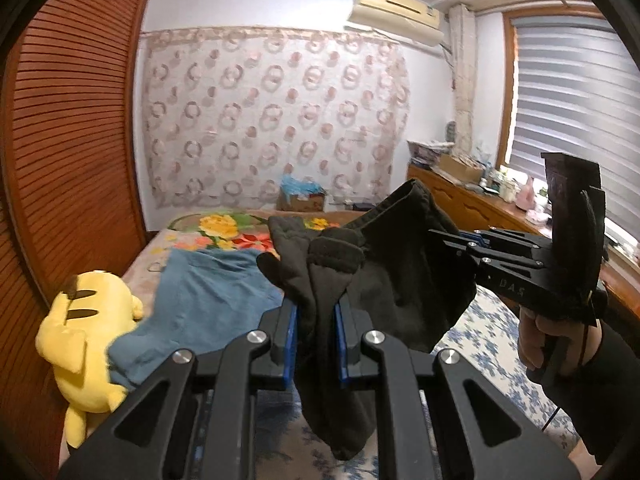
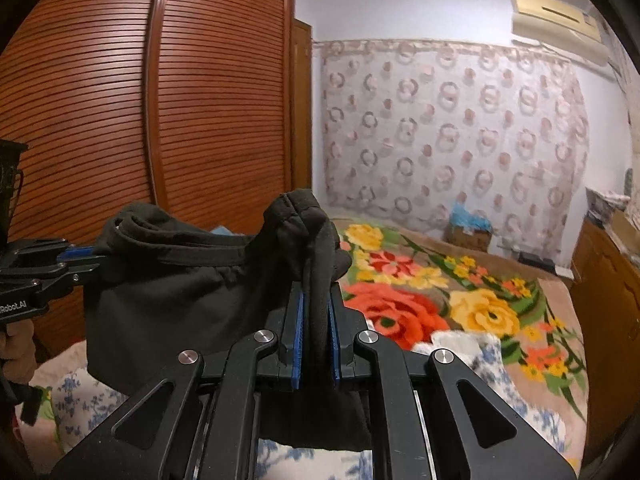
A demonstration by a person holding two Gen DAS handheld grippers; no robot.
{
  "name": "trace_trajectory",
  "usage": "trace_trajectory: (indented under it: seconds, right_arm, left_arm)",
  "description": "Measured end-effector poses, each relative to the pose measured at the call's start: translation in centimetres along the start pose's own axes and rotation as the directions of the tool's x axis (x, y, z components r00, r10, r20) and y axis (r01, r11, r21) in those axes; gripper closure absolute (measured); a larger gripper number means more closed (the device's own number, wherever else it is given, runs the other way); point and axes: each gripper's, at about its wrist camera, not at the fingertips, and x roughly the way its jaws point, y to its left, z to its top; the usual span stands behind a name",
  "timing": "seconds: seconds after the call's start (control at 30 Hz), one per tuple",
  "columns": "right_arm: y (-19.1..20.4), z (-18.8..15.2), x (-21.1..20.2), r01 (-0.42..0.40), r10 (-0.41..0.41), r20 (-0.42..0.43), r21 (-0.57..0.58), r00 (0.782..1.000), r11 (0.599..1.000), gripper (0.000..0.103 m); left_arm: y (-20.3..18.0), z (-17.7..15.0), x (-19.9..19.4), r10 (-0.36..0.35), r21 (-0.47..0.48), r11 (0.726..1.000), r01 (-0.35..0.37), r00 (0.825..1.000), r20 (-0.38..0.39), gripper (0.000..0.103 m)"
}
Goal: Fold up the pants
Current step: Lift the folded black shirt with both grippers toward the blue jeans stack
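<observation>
Both hand-held grippers, left (image 1: 316, 320) and right (image 2: 316, 320), clamp the black pants (image 1: 400, 272), held above the bed (image 2: 500, 280); yellow plush toy (image 1: 80, 320) at nine o'clock.

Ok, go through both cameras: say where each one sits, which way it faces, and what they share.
Left wrist view: sits on the left claw, faces down the bed to the patterned curtain; the right claw and a hand show at right.
Right wrist view: sits on the right claw, faces the wooden wardrobe and curtain; the left claw and hand show at left.
Shared: the black pants held up by both claws, floral blanket, air conditioner.
</observation>
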Motion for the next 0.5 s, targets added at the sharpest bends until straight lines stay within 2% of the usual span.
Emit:
trace_trajectory:
  seconds: [0.2,0.5]
  right_arm:
    - [1.2,1.8,4.3,-0.073,0.073,0.005,-0.011,0.997,0.997,0.095]
    - [3.7,4.4,11.6,-0.108,0.109,0.004,-0.080,0.994,0.991,0.095]
  left_arm:
    - [3.4,-0.7,0.1,0.060,-0.055,0.997,-0.060,0.998,0.000,0.090]
    - [6.6,-1.9,0.8,0.127,-0.134,0.983,-0.125,0.992,0.005,0.090]
